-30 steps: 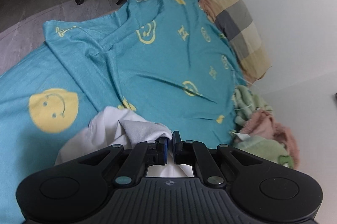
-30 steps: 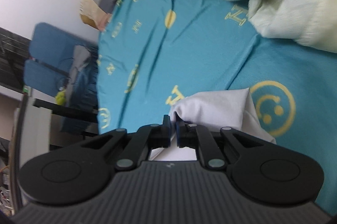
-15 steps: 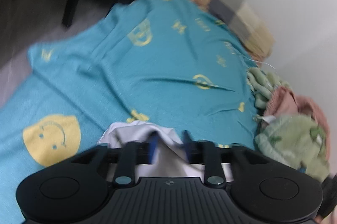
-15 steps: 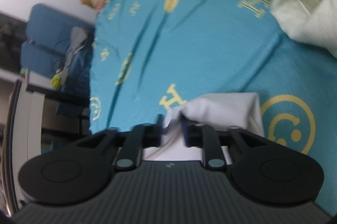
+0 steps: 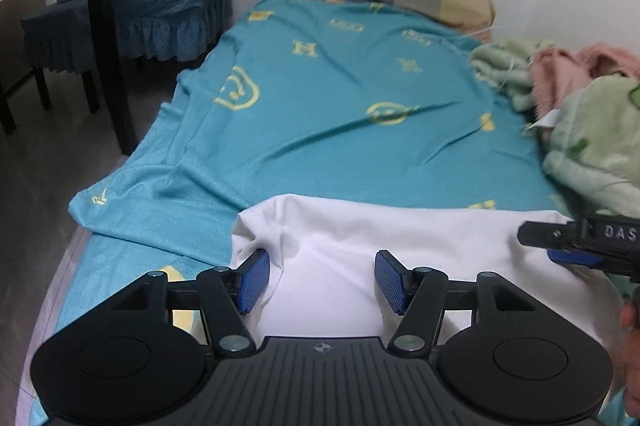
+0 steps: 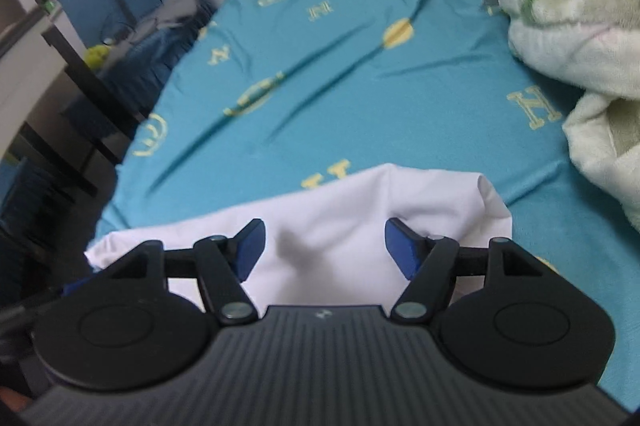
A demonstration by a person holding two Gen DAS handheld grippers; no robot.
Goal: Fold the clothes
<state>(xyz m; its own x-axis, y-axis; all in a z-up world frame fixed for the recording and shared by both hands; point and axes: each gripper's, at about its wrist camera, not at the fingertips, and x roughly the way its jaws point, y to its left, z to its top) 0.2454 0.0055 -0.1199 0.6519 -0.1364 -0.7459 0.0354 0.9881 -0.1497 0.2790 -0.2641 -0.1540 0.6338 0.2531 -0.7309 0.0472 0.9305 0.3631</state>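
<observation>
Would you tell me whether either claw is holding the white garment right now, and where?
Nothing is held. The left claw and right claw have just been opening; both stand open above the white garment, which lies on the teal sheet.

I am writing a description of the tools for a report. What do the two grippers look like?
Both are alike: the left gripper and the right gripper have a black ribbed body with two round discs, black linkage arms with silver pivot pins, and blue textured pads. A small logo sits on the body. Seen from the left camera, the right gripper bears white letters "DAS".
</observation>
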